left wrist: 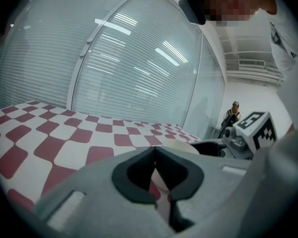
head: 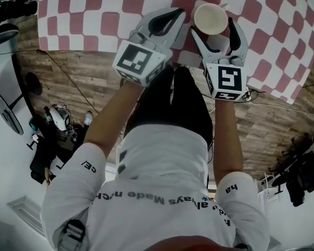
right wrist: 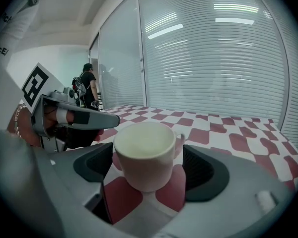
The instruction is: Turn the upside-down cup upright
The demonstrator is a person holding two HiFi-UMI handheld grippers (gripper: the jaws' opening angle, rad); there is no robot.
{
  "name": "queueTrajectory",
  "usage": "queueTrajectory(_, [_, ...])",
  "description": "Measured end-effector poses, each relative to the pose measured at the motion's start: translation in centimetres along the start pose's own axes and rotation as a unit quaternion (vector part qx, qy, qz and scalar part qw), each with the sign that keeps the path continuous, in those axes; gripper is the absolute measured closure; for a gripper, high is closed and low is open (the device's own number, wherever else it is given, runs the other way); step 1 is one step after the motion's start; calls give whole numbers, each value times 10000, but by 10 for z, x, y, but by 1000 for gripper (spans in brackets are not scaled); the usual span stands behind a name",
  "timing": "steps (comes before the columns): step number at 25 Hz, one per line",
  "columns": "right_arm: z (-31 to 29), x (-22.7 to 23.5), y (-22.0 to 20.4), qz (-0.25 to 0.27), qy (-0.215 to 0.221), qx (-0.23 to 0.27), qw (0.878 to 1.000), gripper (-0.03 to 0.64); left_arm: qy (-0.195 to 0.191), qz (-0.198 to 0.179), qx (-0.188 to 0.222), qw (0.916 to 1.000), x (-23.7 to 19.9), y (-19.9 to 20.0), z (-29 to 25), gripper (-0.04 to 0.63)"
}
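The table (head: 94, 9), under a red-and-white checked cloth, has open cloth on its far side. The left gripper (left wrist: 155, 162), just left of the cup, has its jaws together and holds nothing. The right gripper (right wrist: 150, 171) has its jaws wide apart on both sides of the cup, not touching it. The cup (right wrist: 144, 152) stands upright near the table's front edge, mouth up, axis vertical, empty inside.

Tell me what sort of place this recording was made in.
Probably an office or lab room used for recording. Glass partition walls with slatted blinds stand behind the table, which wears a red-and-white checked cloth, and gear sits about on the wood-plank floor.
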State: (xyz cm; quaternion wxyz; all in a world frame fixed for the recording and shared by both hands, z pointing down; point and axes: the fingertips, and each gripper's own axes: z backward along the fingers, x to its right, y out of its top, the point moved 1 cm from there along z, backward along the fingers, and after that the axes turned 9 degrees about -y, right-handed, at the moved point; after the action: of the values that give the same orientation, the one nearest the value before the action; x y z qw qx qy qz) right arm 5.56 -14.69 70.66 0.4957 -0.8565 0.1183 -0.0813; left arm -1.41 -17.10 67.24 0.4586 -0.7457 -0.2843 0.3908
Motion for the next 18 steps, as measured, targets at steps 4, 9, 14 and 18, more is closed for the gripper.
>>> queueTrajectory(4, [-7, 2, -1, -9, 38, 162, 9999, 173, 31, 18, -27, 10000, -8, -7, -6, 591])
queueTrajectory(9, [-14, 1, -1, 1, 115, 298, 9995, 172, 50, 42, -48, 10000, -12, -13, -10, 591])
queueTrajectory(14, [-17, -3, -1, 43, 225, 362, 9991, 201, 30, 46, -89, 9999, -12, -16, -10, 591])
queueTrajectory(18, [-16, -4, -2, 68, 251, 362, 9990, 206, 19, 35, -101, 9999, -11, -14, -9, 591])
